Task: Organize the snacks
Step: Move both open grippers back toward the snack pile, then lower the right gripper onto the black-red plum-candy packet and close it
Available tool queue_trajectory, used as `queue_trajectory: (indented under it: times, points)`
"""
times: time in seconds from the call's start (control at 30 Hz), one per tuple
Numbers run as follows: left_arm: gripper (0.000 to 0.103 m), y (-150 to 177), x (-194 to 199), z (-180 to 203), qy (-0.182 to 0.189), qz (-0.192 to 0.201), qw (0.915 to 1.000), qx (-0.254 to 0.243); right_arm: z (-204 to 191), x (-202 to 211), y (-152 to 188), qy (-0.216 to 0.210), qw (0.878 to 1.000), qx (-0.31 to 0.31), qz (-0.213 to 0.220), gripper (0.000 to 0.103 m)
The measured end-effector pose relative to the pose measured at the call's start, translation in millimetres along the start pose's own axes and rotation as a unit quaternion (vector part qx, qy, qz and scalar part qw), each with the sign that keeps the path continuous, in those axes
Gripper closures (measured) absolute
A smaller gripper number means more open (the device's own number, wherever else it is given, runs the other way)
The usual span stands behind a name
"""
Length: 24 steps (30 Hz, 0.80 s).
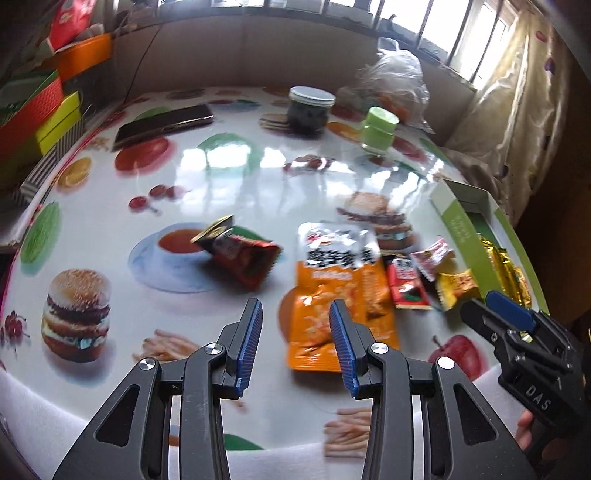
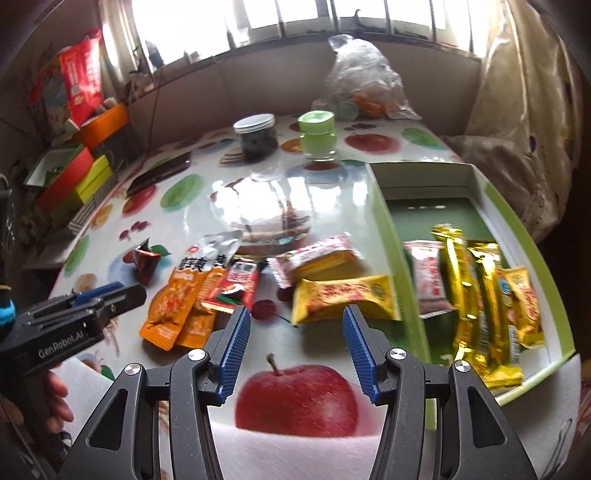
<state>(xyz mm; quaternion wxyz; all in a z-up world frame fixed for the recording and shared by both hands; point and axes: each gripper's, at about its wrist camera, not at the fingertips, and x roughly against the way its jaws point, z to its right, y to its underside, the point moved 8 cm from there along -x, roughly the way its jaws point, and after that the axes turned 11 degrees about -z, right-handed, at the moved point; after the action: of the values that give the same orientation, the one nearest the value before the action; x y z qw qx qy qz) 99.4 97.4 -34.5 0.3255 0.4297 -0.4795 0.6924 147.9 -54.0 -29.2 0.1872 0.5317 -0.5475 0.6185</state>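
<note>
Glossy food-print table (image 2: 295, 192) below a bright window (image 2: 240, 22) (curtain beside it); each gripper (image 1: 295, 314) (image 2: 293, 321) spread, empty.

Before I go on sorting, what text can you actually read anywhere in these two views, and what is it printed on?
"DAS": on the body of the right gripper, seen from the left wrist view.
"GenRobot.AI": on the body of the left gripper, seen from the right wrist view.
Large Chinese characters on the orange snack packet: too blurred to read.
Print on the yellow packet, red packet and green box: too small or blurred.
</note>
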Motion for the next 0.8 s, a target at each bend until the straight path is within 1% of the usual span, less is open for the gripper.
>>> queue_trajectory:
  times: [0.23, 0.37, 0.53, 0.7, 0.73, 0.8]
  points:
    - [0.064, 3.7, -1.6, -19.6, -0.003, -0.003, 0.9999, 0.017, -16.0, -17.8, -15.0, -0.013, 1.0, 0.006, -0.009, 0.051]
    - [0.064, 2.6, -2.3, -29.8, -0.004, -0.003, 0.9996, 0.027, -22.5, -29.5, -22.0, -0.014, 1.0, 0.009, -0.018, 0.051]
    - [0.064, 2.4, -6.2, -42.1, -0.007, -0.007, 0.9991, 0.041, -28.9, -43.2, -26.5, -0.022, 0.999, 0.013, -0.03, 0.051]
    - [0.064, 2.3, -10.0, -45.5, -0.005, -0.012, 0.9989, 0.044, -31.6, -53.2, -28.6, -0.03, 0.999, 0.014, -0.037, 0.051]
    - [0.064, 2.2, -10.4, -45.1, -0.005, -0.013, 0.9989, 0.044, -31.4, -53.9, -29.1, -0.031, 0.999, 0.014, -0.037, 0.052]
    - [0.064, 2.1, -11.6, -44.3, -0.004, -0.014, 0.9989, 0.044, -31.1, -55.5, -29.5, -0.031, 0.999, 0.014, -0.037, 0.057]
